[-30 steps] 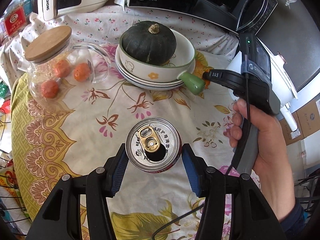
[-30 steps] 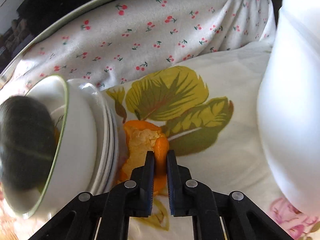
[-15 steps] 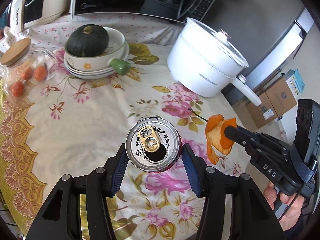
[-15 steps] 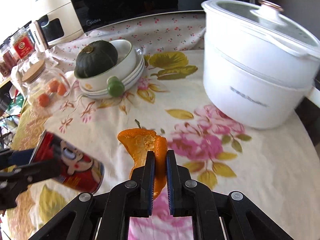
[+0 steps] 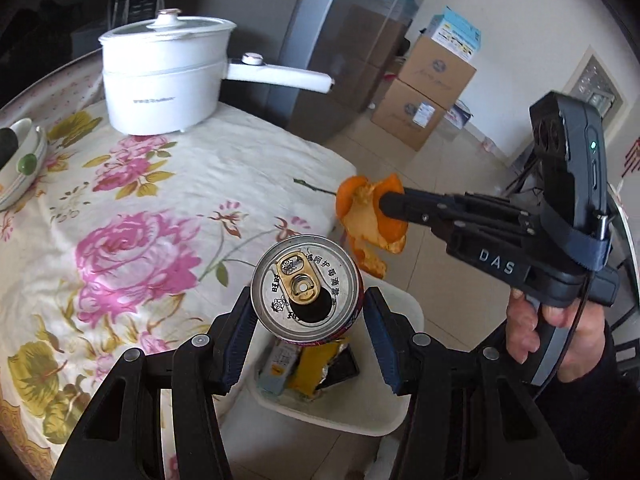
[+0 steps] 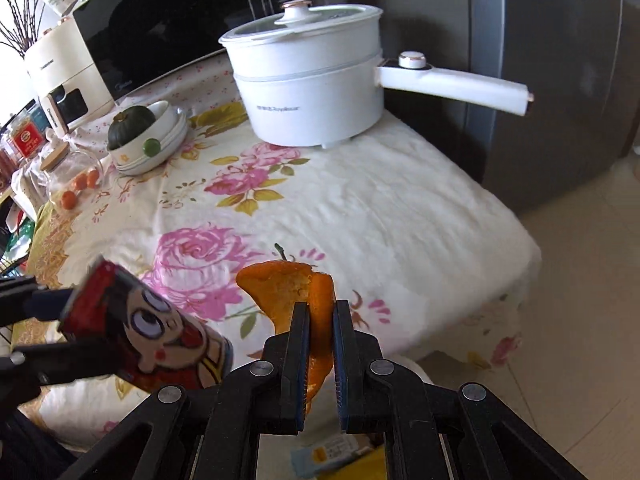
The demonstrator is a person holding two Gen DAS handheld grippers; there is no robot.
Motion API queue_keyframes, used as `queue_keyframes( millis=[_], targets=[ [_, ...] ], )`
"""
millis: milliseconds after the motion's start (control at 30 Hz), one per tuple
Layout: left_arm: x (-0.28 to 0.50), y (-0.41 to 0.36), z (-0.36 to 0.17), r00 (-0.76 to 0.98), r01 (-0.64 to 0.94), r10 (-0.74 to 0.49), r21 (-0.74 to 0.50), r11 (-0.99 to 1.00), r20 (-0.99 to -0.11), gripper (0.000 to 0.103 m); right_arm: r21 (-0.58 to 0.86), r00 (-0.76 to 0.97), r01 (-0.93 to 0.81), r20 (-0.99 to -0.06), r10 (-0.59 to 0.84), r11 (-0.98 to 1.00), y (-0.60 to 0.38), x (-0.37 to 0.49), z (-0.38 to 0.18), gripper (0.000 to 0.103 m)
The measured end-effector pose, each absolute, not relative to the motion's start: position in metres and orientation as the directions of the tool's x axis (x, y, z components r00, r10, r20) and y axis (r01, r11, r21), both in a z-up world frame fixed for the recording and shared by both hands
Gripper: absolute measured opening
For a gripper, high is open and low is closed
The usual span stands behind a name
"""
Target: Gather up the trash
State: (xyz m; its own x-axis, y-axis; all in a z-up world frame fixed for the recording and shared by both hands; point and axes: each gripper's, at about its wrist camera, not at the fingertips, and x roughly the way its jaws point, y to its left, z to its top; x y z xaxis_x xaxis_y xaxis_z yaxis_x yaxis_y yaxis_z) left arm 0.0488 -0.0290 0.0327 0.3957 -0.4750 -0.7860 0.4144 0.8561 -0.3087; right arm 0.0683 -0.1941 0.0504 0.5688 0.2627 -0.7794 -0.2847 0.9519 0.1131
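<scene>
My left gripper [image 5: 307, 320] is shut on a red drink can [image 5: 306, 286] with an open silver top; the can also shows in the right wrist view [image 6: 148, 344], tilted. It hangs over a white trash bin [image 5: 384, 412] beside the table, which holds wrappers [image 5: 308, 368]. My right gripper [image 6: 321, 332] is shut on an orange peel [image 6: 296, 292]. In the left wrist view the right gripper [image 5: 384, 202] holds the peel [image 5: 370, 216] in the air past the table's corner, just above and beyond the bin.
The table with the floral cloth [image 6: 360, 208] carries a white electric pot [image 6: 316, 92] with a long handle, a bowl with a dark squash [image 6: 140, 132] and a glass jar [image 6: 68, 176]. A microwave [image 6: 168, 20] stands behind. Cardboard boxes [image 5: 424, 100] sit on the floor.
Both grippers have swung from over the table to its corner. The can now hangs over the trash bin and the peel is off the table edge beside it.
</scene>
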Motion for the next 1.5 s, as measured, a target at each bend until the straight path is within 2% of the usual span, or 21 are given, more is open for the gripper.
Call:
queue_keyframes(
  millis=[233, 400, 633, 900, 933, 1033, 1167, 1400, 1500],
  targets=[
    [0.036, -0.069, 0.007, 0.329, 0.48, -0.46, -0.273, 0.834, -0.825, 0.056, 0.087, 0.558, -0.257, -0.799, 0.222, 0.962, -0.225, 0.042, 0.049, 0.009],
    [0.039, -0.073, -0.006, 0.313, 0.461, -0.461, -0.292, 0.838, -0.83, 0.056, 0.167, 0.503, -0.231, -0.823, 0.264, 0.959, -0.244, 0.033, 0.041, 0.01],
    [0.037, -0.078, -0.023, 0.275, 0.468, -0.453, -0.293, 0.833, -0.848, 0.057, 0.176, 0.459, -0.218, -0.85, 0.26, 0.96, -0.25, 0.024, 0.022, 0.01],
    [0.041, -0.082, -0.032, 0.22, 0.474, -0.477, -0.334, 0.815, -0.851, 0.058, 0.125, 0.395, -0.217, -0.896, 0.204, 0.968, -0.244, 0.022, -0.006, 0.016],
    [0.04, -0.084, -0.032, 0.225, 0.479, -0.47, -0.323, 0.816, -0.854, 0.059, 0.112, 0.391, -0.208, -0.901, 0.188, 0.972, -0.245, 0.023, -0.008, 0.02],
    [0.038, -0.089, -0.032, 0.242, 0.494, -0.447, -0.287, 0.821, -0.861, 0.063, 0.087, 0.386, -0.18, -0.91, 0.152, 0.98, -0.248, 0.027, -0.012, 0.043],
    [0.038, -0.088, -0.031, 0.256, 0.489, -0.436, -0.273, 0.828, -0.863, 0.065, 0.091, 0.395, -0.178, -0.905, 0.156, 0.98, -0.248, 0.029, -0.008, 0.057],
    [0.045, -0.073, -0.017, 0.332, 0.43, -0.425, -0.266, 0.863, -0.842, 0.066, 0.088, 0.433, -0.197, -0.886, 0.167, 0.977, -0.241, 0.025, 0.005, 0.062],
    [0.045, -0.063, -0.005, 0.398, 0.377, -0.392, -0.242, 0.894, -0.829, 0.069, 0.059, 0.473, -0.207, -0.868, 0.153, 0.976, -0.236, 0.02, 0.014, 0.067]
  ],
)
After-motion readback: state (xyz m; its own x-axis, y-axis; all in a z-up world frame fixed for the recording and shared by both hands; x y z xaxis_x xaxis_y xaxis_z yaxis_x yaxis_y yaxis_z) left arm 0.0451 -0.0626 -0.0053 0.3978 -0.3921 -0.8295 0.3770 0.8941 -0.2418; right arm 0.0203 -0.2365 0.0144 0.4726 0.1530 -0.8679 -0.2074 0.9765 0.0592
